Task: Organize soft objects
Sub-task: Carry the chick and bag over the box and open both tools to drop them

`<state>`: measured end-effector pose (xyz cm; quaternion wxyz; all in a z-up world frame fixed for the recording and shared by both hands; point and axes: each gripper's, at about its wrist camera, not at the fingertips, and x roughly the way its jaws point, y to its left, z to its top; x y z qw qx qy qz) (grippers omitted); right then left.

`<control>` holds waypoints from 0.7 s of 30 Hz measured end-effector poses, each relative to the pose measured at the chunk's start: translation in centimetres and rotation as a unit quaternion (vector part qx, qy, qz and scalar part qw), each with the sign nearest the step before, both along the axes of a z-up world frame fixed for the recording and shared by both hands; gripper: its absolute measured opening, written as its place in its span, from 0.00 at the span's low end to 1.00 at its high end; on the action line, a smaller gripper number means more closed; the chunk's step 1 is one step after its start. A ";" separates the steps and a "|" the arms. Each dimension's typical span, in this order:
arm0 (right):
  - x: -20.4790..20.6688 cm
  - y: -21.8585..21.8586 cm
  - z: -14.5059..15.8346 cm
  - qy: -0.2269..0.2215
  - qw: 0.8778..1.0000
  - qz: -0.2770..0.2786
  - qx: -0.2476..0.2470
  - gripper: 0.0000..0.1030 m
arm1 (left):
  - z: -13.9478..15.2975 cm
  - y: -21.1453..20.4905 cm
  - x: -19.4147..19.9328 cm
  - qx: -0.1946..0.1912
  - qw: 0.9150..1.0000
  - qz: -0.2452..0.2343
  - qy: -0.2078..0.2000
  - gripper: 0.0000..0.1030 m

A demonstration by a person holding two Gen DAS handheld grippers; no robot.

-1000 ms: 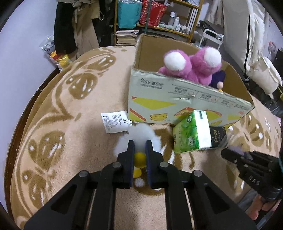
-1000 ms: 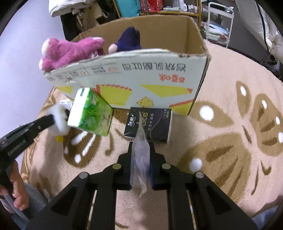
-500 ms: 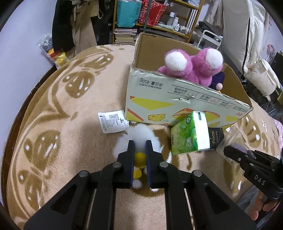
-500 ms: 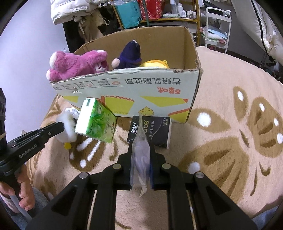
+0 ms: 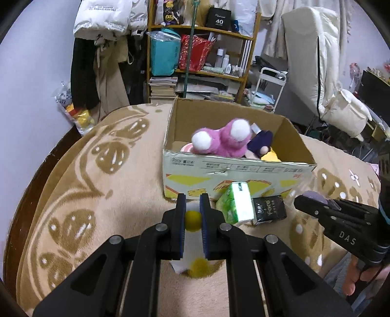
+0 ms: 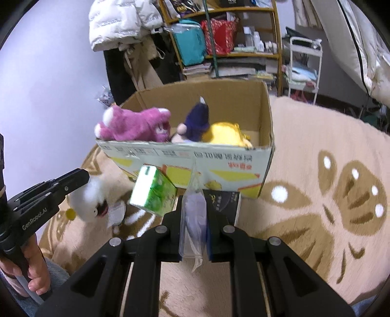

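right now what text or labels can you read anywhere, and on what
"40" on the black box on the top shelf
"DAS" on the right gripper
"GenRobot.AI" on the left gripper
"face" on the black tissue pack
Print on the cardboard box and the white bags: too blurred to read

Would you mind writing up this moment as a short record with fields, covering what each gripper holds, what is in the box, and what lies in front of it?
left gripper: shut on white plush toy with yellow parts
right gripper: shut on clear plastic bag
cardboard box: open, on the patterned blanket
inside box: pink plush, dark purple plush, yellow plush
in front of box: green tissue pack, tilted; black tissue pack beside it
not yet boxed: the toy, the bag, both tissue packs
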<state>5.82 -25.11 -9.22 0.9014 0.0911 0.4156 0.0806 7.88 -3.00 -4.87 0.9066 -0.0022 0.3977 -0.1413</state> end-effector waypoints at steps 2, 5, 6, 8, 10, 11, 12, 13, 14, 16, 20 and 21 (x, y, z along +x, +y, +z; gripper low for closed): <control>0.0 0.2 0.1 -0.002 1.000 0.002 0.000 0.14 | -0.3 0.0 0.3 0.006 1.000 0.005 0.005 0.10; 0.1 0.4 -0.1 0.004 1.000 0.003 0.001 0.14 | -1.4 0.4 1.3 0.017 0.999 0.025 0.030 0.10; 0.1 0.4 -0.2 0.006 1.000 0.004 0.001 0.14 | -1.8 0.6 1.6 0.022 0.998 0.034 0.038 0.11; 0.2 0.4 -0.3 0.009 1.000 0.005 0.002 0.14 | -3.0 1.1 2.6 0.032 0.996 0.057 0.055 0.12; 0.3 0.2 -0.5 0.010 1.000 0.006 0.003 0.14 | -3.9 1.5 3.3 0.039 0.994 0.074 0.069 0.14; 0.4 0.1 -0.5 0.011 1.000 0.007 0.004 0.14 | -4.2 1.7 3.5 0.039 0.994 0.076 0.073 0.16; 0.5 0.1 -0.6 0.012 1.000 0.007 0.004 0.14 | -4.5 1.8 3.8 0.038 0.993 0.079 0.080 0.18; 0.6 0.1 -0.7 0.014 1.000 0.008 0.005 0.14 | -4.7 1.8 4.0 0.038 0.993 0.080 0.084 0.18; 0.7 0.1 -0.7 0.015 1.000 0.008 0.006 0.14 | -5.0 1.9 4.2 0.039 0.992 0.080 0.090 0.20; 0.9 -0.1 -0.9 0.018 1.000 0.010 0.007 0.14 | -5.5 2.0 4.4 0.038 0.991 0.081 0.097 0.20; 1.0 -0.1 -1.1 0.019 1.000 0.010 0.009 0.14 | -5.6 2.4 4.3 0.024 0.990 0.080 0.114 0.20; 1.1 -0.2 -1.1 0.020 1.000 0.010 0.010 0.14 | -5.5 2.4 4.3 0.025 0.990 0.082 0.116 0.21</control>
